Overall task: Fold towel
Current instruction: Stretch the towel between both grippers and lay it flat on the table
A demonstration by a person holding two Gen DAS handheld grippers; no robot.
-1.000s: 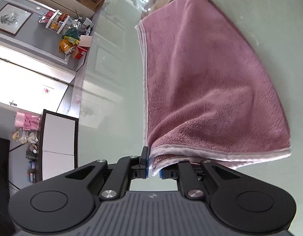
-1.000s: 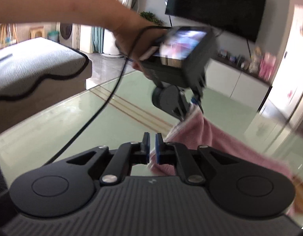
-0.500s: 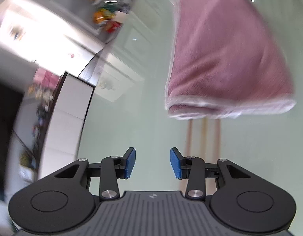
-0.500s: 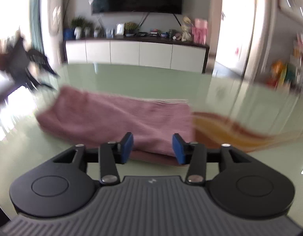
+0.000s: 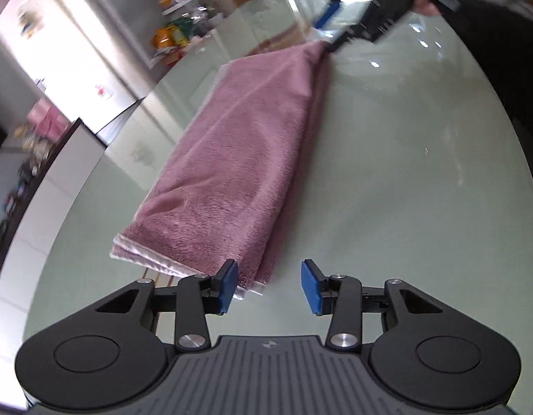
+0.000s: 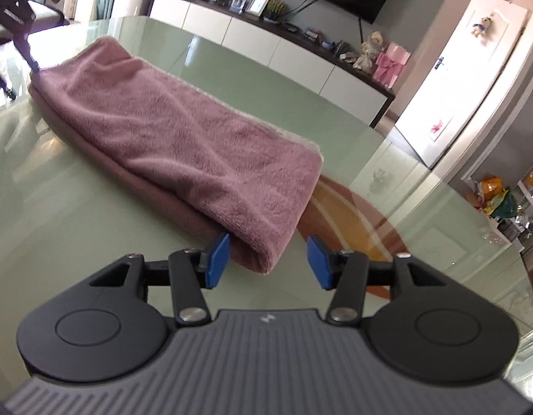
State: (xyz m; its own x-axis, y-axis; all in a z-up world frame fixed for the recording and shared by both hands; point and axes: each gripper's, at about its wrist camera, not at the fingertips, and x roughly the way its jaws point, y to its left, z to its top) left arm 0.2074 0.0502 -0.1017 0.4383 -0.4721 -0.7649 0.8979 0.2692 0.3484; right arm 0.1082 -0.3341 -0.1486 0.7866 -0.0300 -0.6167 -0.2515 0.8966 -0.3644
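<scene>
Pale green glass table (image 5: 387, 180), glossy, reflected the room, pink towel (image 5: 238, 159) lay folded flat on it, long narrow bundle, white-trimmed edges stacked.

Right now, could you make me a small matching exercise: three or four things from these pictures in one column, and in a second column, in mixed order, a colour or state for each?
Things:
1. towel
2. table
3. left gripper
4. pads

Colour or state:
a. blue
b. pale green and glossy
c. open, holding nothing
d. pink, folded into a long strip

Pairs: 1-d, 2-b, 3-c, 4-a
</scene>
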